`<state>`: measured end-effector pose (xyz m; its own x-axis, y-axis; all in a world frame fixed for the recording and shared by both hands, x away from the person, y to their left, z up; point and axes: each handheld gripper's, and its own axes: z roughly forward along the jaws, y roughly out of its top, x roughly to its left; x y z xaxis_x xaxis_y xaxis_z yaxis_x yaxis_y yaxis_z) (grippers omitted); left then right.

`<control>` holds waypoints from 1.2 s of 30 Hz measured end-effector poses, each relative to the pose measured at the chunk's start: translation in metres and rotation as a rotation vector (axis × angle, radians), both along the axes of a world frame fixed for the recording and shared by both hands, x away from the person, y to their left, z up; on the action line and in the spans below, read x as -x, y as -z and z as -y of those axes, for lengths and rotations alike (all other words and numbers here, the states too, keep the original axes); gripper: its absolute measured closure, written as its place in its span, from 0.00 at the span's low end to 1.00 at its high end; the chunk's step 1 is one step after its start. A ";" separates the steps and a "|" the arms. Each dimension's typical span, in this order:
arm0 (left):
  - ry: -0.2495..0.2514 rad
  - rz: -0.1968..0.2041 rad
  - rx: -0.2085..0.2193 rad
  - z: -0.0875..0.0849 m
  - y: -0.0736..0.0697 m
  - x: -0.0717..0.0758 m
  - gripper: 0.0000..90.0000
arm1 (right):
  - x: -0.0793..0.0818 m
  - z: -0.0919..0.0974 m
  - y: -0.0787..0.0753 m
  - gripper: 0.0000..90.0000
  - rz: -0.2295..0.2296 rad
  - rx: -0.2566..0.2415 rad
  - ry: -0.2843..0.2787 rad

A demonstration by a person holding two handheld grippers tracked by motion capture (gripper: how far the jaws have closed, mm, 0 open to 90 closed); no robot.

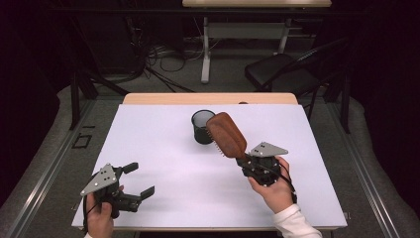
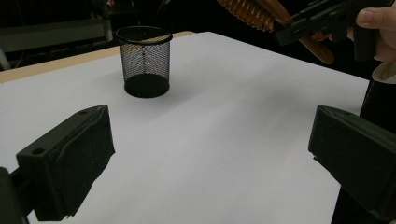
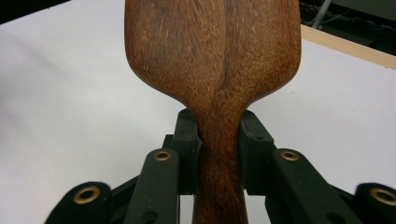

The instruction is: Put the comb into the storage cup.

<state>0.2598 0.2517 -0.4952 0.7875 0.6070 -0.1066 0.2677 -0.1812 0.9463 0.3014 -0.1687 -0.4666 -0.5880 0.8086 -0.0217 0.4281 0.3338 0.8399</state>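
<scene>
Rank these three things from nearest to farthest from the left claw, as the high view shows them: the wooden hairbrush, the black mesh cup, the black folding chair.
Measured from the left claw:
1. Black mesh cup, upright on the white table, toward the far edge.
2. Brown wooden hairbrush, to the cup's right, clamped by its handle in the right claw; close to the cup.
3. Black folding chair, beyond the table, far right.

Dim room, perhaps carpeted, black chair

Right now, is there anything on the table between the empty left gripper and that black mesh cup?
No. In the left gripper view, the white tabletop runs bare from the left gripper to the mesh cup. The high view shows the same bare stretch.
</scene>
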 end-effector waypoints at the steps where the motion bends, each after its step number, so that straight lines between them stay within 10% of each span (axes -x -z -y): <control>1: 0.001 -0.002 0.000 0.000 0.000 0.000 0.00 | 0.000 -0.001 0.000 0.80 -0.002 -0.008 -0.001; 36: -0.072 -0.142 0.083 0.004 0.011 -0.017 0.00 | 0.009 -0.026 0.017 0.80 0.066 -0.046 -0.057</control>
